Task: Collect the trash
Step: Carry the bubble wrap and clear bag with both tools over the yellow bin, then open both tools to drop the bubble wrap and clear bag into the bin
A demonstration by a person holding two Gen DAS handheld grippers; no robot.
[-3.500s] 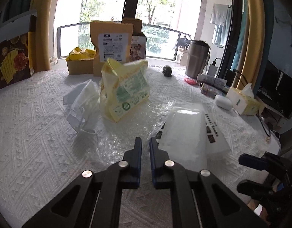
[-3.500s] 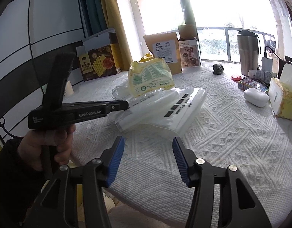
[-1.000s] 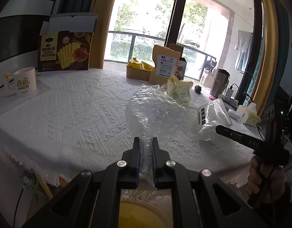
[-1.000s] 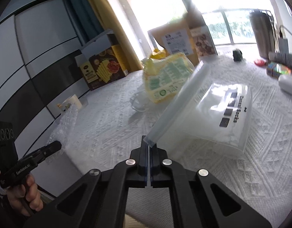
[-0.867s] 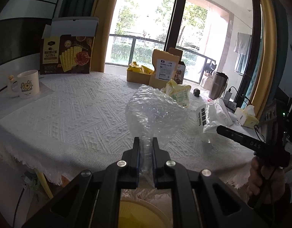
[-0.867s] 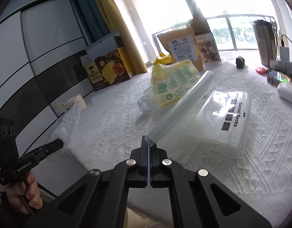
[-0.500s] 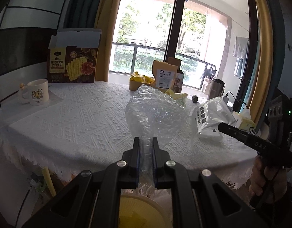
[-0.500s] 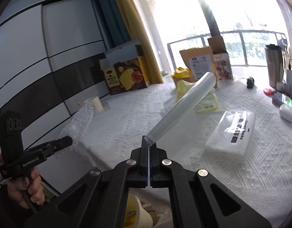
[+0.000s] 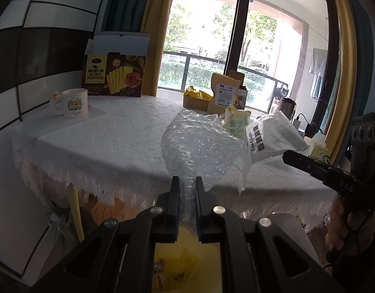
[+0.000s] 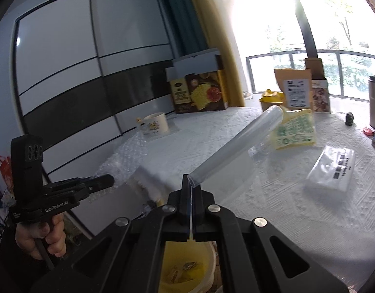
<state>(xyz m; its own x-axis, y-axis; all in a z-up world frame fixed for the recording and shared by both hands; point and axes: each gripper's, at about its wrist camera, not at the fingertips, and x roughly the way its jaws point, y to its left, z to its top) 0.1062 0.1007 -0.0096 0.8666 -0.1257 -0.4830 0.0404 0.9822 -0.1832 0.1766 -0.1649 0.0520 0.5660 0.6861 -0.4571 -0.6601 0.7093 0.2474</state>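
The round table (image 9: 109, 131) under a white embossed cloth with a frayed hem fills the middle of both views; behind it, top centre, stand a tall window and mustard-yellow curtains. A black-and-white panelled wall takes the upper left. At the table's far side, upper left of centre in the left wrist view, sits an open dark brown cracker box (image 9: 114, 77), with a cream mug with a cartoon print (image 9: 74, 103) to its left. A brown paper pouch with a white label (image 9: 224, 92) stands near the window, and a crumpled yellow-green snack bag (image 10: 294, 129) lies in front of it.

The crinkled clear bubble wrap (image 9: 199, 146) bulges in the centre of the left wrist view, its neck pinched tight in the left gripper (image 9: 187, 190), off the table edge. The right gripper (image 10: 191, 191) is clenched on the corner of a clear plastic bag with black lettering (image 9: 272, 134) — its rolled rim juts to the upper right. A flat clear packet with black squares (image 10: 331, 168) lies on the cloth at right. Below both grippers, bottom centre, a yellow-lined round bin (image 10: 202, 249) holds small scraps.
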